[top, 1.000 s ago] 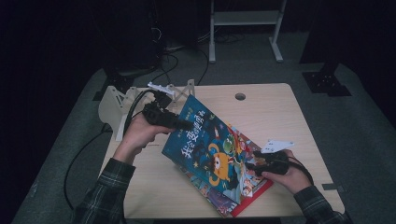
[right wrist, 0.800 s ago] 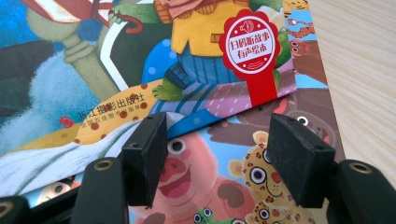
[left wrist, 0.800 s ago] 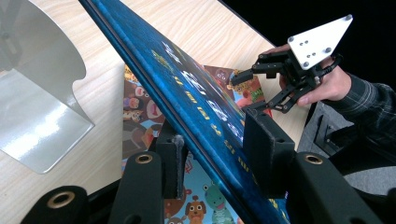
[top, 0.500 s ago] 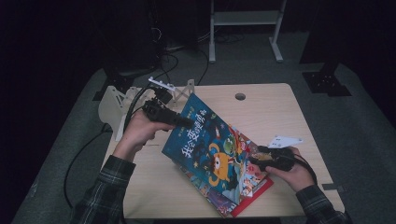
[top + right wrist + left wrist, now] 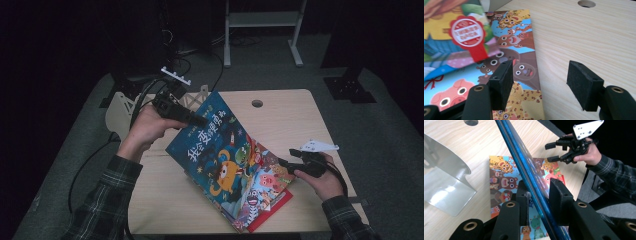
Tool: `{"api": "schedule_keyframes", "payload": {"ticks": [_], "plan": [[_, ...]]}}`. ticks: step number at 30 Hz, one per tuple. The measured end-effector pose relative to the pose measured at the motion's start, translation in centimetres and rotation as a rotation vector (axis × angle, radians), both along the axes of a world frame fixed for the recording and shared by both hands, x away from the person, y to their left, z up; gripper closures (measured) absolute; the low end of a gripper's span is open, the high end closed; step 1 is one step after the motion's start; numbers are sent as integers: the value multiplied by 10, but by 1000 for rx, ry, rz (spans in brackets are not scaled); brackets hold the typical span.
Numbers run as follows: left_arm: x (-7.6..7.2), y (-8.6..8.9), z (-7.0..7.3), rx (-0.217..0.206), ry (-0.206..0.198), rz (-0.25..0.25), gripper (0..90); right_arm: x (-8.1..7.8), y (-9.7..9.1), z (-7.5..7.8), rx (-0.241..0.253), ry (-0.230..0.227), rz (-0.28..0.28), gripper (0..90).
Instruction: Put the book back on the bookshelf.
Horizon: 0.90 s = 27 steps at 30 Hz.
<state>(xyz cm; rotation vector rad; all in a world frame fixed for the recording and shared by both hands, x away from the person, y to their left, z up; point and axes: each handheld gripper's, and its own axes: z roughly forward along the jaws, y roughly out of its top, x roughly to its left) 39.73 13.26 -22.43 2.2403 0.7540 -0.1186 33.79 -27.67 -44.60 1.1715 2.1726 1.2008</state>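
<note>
A blue picture book (image 5: pixel 220 150) tilts up off the wooden table (image 5: pixel 290 120), its far-left corner raised. My left gripper (image 5: pixel 200 120) holds that corner; in the left gripper view its jaws (image 5: pixel 540 195) have just been closing and both pads press on the book's edge (image 5: pixel 524 162). Under it lies a book with cartoon animals on its cover (image 5: pixel 501 180) (image 5: pixel 519 45), flat on the table. My right gripper (image 5: pixel 285 165) (image 5: pixel 550 152) hovers by the books' right edge. It (image 5: pixel 542 75) is open with nothing between its pads, over the animal book's edge and bare wood.
A red-edged book (image 5: pixel 275 205) lies at the bottom of the pile near the front edge. A bent grey metal stand (image 5: pixel 444 185) sits at the table's left. A cable hole (image 5: pixel 257 103) marks the far middle. Cables (image 5: pixel 145 100) trail off the back left.
My left hand has risen with the blue book's corner, tilting the book more steeply. My right gripper has slid right, away from the books' edge.
</note>
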Motion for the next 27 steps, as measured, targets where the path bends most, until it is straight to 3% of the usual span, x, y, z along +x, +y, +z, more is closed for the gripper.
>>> {"api": "schedule_keyframes", "payload": {"ticks": [6,13,19,27], "plan": [[-2,2,16,-7,-20,-7,760,1,-1,0,-1,-10,-15,366],[-5,4,27,22,-39,-29,792,3,-5,0,-3,-21,-37,366],[-11,3,36,83,-54,-50,802,5,-10,1,-11,-30,-62,366],[-18,7,47,153,-117,-34,812,7,-12,0,-29,-34,-76,367]]}}
